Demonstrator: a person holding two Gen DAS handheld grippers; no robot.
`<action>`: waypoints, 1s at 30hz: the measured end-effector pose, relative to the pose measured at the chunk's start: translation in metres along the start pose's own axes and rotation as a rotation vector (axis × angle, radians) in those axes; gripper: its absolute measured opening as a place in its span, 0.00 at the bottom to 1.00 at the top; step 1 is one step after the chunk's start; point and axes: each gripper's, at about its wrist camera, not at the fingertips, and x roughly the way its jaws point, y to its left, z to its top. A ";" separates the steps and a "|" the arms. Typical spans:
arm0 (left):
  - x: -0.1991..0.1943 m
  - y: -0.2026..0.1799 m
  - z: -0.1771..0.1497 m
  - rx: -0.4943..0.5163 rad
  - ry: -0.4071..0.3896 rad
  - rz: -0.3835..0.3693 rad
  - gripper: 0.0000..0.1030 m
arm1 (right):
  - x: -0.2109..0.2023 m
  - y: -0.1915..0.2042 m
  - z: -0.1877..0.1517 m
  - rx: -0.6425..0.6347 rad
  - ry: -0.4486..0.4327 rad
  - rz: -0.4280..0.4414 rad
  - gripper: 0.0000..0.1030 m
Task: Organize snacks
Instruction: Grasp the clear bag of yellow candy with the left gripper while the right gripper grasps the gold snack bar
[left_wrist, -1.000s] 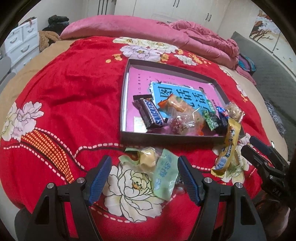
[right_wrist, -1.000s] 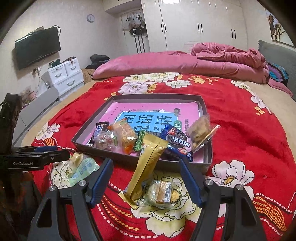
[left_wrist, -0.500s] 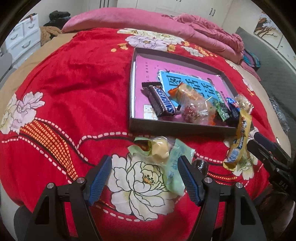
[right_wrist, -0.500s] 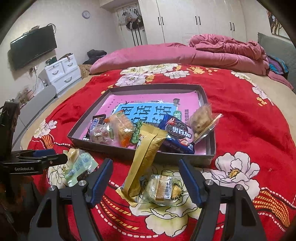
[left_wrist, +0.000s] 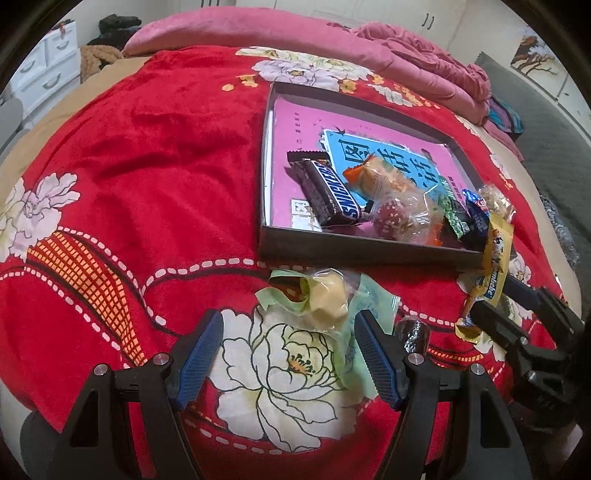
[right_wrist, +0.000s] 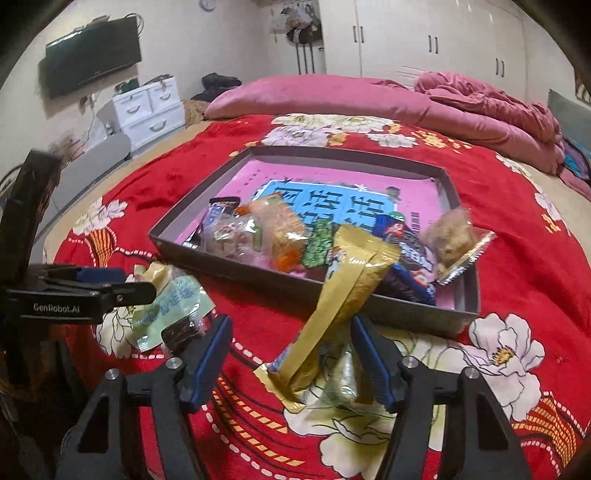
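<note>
Gold snack bar (right_wrist: 343, 295) leans lengthwise (top end inward) on the tray (right_wrist: 369, 306).

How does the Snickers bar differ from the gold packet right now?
The Snickers bar is dark brown and lies flat inside the tray; the gold packet is shiny gold, longer, and leans tilted against the tray's front wall, its lower end on the blanket. Both are sealed.

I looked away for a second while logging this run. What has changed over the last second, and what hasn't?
Both grippers moved forward and down toward snacks lying on the bedspread: the left gripper toward the yellow-green packets, the right gripper around the gold wrapper and clear packet. Both stayed open; nothing is gripped. The tray and its Snickers bar have not moved.
</note>
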 end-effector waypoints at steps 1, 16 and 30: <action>0.001 -0.001 0.000 0.002 0.000 -0.002 0.73 | 0.002 0.001 -0.001 -0.003 0.004 0.005 0.59; 0.010 -0.012 0.004 0.026 0.004 -0.012 0.73 | 0.027 0.008 -0.008 -0.024 0.112 0.065 0.25; 0.025 -0.024 0.008 0.056 0.012 -0.002 0.59 | 0.029 0.009 -0.007 -0.021 0.126 0.066 0.25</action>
